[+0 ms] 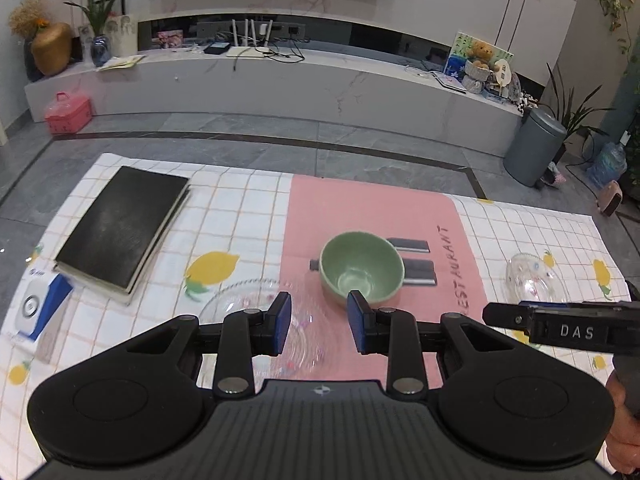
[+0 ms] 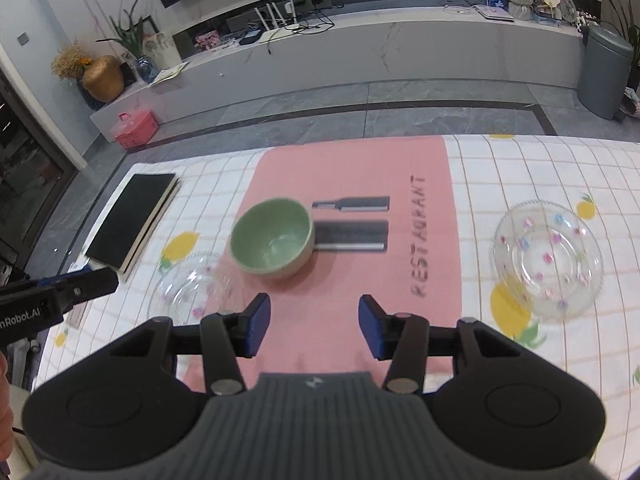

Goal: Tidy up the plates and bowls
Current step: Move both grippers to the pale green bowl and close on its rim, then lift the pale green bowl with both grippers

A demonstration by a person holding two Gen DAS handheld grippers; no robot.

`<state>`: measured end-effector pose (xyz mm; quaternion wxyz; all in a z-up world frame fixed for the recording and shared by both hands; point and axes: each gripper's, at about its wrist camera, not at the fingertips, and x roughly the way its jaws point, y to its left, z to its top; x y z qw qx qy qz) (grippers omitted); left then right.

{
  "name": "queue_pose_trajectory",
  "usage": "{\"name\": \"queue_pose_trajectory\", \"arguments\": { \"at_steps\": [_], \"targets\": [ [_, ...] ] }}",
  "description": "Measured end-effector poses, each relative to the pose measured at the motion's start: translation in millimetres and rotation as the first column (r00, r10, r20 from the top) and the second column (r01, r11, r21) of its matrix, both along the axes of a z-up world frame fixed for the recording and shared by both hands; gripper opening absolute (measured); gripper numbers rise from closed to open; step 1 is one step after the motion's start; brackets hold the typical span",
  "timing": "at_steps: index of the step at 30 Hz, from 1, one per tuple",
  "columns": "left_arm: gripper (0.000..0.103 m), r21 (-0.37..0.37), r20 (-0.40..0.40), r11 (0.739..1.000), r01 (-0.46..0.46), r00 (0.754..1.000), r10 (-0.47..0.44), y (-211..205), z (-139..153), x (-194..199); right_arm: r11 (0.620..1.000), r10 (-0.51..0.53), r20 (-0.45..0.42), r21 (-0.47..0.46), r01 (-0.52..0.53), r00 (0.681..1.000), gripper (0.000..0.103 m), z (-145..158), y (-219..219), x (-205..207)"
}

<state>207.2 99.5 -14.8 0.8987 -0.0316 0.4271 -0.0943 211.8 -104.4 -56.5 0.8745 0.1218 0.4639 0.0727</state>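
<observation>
Pale green ceramic bowl (image 2: 272, 238), upright and empty, on the pink mat at mid-table, toward the mat's left edge. Clear glass plate with small coloured flower prints (image 2: 548, 258), flat near the table's right edge. A second clear glass plate (image 1: 256, 320), similarly printed, flat just left of the mat's near-left corner.

The left gripper (image 1: 319, 322) and the right gripper (image 2: 313, 326) both hang above the pink mat (image 2: 352, 272) with their blue fingers spread wide apart, holding nothing, side by side.
</observation>
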Motion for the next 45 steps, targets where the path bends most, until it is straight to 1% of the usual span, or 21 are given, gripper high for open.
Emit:
{"name": "queue_pose_trajectory", "arguments": {
  "at_steps": [3,6,8,15,19,21,23,26,28,29,30,33,38,40,42,45],
  "targets": [
    [0.036,-0.019,-0.011,1.0,0.008,1.0,-0.009,-2,-11,20,1.0,-0.006,-0.002,0.008,0.006,1.0,0.048,-8,1,22],
    [0.036,-0.059,-0.04,0.998,0.011,0.999,-0.014,-5,-27,38,0.999,-0.01,-0.033,0.038,0.012,0.999,0.048,-20,4,42],
    [0.036,-0.073,-0.052,0.997,0.003,0.999,-0.007,-8,-36,48,0.999,-0.012,-0.053,0.044,0.014,0.999,0.047,-29,8,54],
    [0.036,-0.024,-0.098,1.0,-0.015,0.995,0.013,-21,-73,77,0.999,0.001,-0.089,0.05,0.004,0.996,0.04,-61,21,82],
    [0.036,-0.038,-0.137,0.998,-0.042,0.99,0.036,-20,-87,87,0.998,-0.005,-0.138,0.057,0.013,0.99,0.033,-77,26,94],
    [0.035,-0.038,-0.154,0.998,-0.054,0.987,0.048,-20,-92,92,0.998,-0.008,-0.152,0.059,0.017,0.988,0.032,-81,29,99],
    [0.035,-0.04,-0.169,0.997,-0.071,0.984,0.063,-20,-97,98,0.998,-0.011,-0.162,0.055,0.02,0.987,0.028,-84,32,101],
    [0.035,-0.066,-0.201,0.994,-0.084,0.977,0.069,-20,-105,104,0.998,-0.014,-0.176,0.052,0.023,0.984,0.026,-88,34,104],
    [0.034,-0.062,-0.216,0.994,-0.093,0.973,0.078,-22,-110,107,0.998,-0.016,-0.181,0.057,0.027,0.983,0.025,-91,35,104],
    [0.03,-0.055,-0.223,0.994,-0.094,0.972,0.08,-23,-112,108,0.998,-0.016,-0.183,0.061,0.028,0.983,0.024,-92,35,105],
    [0.022,-0.05,-0.23,0.994,-0.093,0.97,0.08,-24,-114,108,0.998,-0.016,-0.183,0.064,0.028,0.983,0.023,-93,35,105],
    [0.015,-0.066,-0.232,0.993,-0.095,0.97,0.078,-25,-116,108,0.997,-0.005,-0.176,0.071,0.018,0.984,0.015,-93,38,105],
    [0.013,-0.042,-0.237,0.993,-0.106,0.967,0.093,-30,-114,108,0.998,-0.008,-0.166,0.064,0.019,0.986,0.014,-94,39,104],
    [0.012,-0.024,-0.24,0.994,-0.104,0.966,0.095,-33,-112,107,0.999,-0.001,-0.165,0.047,0.009,0.986,0.014,-93,41,102],
    [0.012,-0.01,-0.243,0.996,-0.094,0.966,0.089,-36,-110,104,0.999,-0.009,-0.181,0.047,0.018,0.983,0.013,-93,39,100],
    [0.012,-0.004,-0.252,0.996,-0.089,0.964,0.086,-39,-106,99,0.996,-0.033,-0.222,0.079,0.052,0.975,0.013,-93,33,95]
  ]
}}
